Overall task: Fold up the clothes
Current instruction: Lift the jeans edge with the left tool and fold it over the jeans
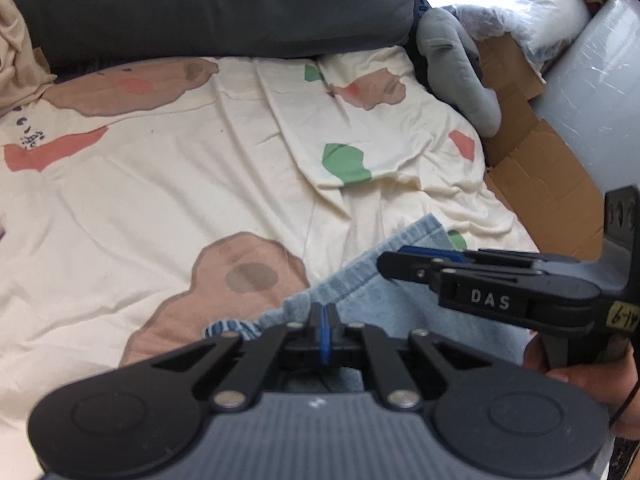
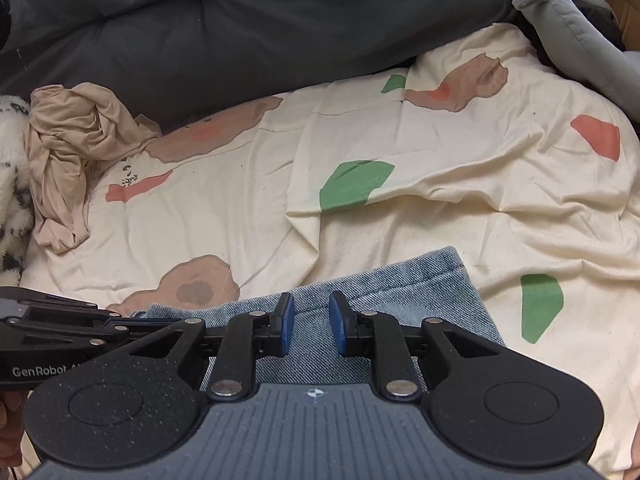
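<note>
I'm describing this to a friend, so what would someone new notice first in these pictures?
First, the light blue denim garment low in both views, its bunched edge pinched in the shut left gripper while the right gripper stands open over it. Behind it spreads the cream bedsheet with green, coral and brown patches.

Probably a home bedroom: a printed cream bedsheet (image 2: pixel 440 208), a dark duvet (image 2: pixel 240 32) and loose clothes (image 2: pixel 64 160).

1. Left gripper (image 1: pixel 324 320) points steeply down, blue pads pressed together, pinching a bunched fold of cloth.
2. Right gripper (image 2: pixel 311 326) angles down too, its jaws parted with a clear gap between the pads.
3. The two tools sit close together, side by side.
</note>
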### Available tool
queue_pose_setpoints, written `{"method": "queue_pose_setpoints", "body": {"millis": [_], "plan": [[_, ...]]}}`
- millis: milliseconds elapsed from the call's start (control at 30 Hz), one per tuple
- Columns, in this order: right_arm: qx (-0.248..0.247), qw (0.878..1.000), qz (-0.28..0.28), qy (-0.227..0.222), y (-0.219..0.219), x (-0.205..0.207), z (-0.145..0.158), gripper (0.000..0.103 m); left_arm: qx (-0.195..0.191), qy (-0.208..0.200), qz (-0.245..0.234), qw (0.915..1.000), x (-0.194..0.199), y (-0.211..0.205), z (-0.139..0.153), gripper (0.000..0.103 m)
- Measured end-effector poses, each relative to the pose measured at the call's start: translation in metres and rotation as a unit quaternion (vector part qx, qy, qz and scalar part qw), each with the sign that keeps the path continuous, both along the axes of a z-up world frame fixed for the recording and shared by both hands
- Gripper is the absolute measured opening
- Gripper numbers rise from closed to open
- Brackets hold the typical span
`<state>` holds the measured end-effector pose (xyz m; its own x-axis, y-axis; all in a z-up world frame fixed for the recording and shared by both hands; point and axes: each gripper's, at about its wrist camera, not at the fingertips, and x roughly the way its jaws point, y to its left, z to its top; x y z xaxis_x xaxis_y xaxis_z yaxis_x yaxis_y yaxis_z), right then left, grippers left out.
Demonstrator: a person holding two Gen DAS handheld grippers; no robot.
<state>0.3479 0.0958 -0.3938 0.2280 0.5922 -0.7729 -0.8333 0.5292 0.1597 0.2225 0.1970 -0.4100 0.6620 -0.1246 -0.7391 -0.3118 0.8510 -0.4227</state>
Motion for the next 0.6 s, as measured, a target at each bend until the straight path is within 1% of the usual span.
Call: {"method": "queue_pose_setpoints", "body": {"millis": [67, 167, 200, 333, 433, 500, 567, 600], "plan": [[-0.003, 1.0, 0.008, -0.002, -0.003, 0.0, 0.009, 0.026, 0.002, -0.002, 0.002, 1.0, -0.001, -0.002, 0.009, 0.003], [0.008, 0.999, 0.032, -0.008, -0.014, -0.006, 0.023, 0.027, 0.007, -0.012, -0.002, 0.9999, -0.006, -0.008, 0.024, 0.002], [0.008, 0.999, 0.041, -0.013, -0.018, -0.008, 0.027, 0.027, 0.006, -0.016, -0.006, 0.9998, -0.007, -0.011, 0.028, 0.005], [0.0, 0.998, 0.065, -0.027, -0.032, -0.017, 0.033, 0.027, 0.002, -0.03, -0.035, 0.9989, -0.013, -0.027, 0.036, 0.006], [-0.019, 0.997, 0.07, -0.029, -0.042, -0.02, 0.026, 0.027, 0.013, -0.02, -0.054, 0.9983, -0.012, -0.038, 0.029, 0.006], [-0.025, 0.997, 0.072, -0.024, -0.049, -0.022, 0.018, 0.027, 0.014, -0.007, -0.051, 0.9986, -0.013, -0.039, 0.021, 0.006], [-0.027, 0.996, 0.076, -0.024, -0.056, -0.025, 0.015, 0.027, 0.019, -0.001, -0.047, 0.9987, -0.016, -0.036, 0.014, 0.002], [-0.029, 0.996, 0.076, -0.023, -0.06, -0.025, 0.013, 0.027, 0.022, 0.0, -0.049, 0.9985, -0.016, -0.036, 0.013, 0.002]]}}
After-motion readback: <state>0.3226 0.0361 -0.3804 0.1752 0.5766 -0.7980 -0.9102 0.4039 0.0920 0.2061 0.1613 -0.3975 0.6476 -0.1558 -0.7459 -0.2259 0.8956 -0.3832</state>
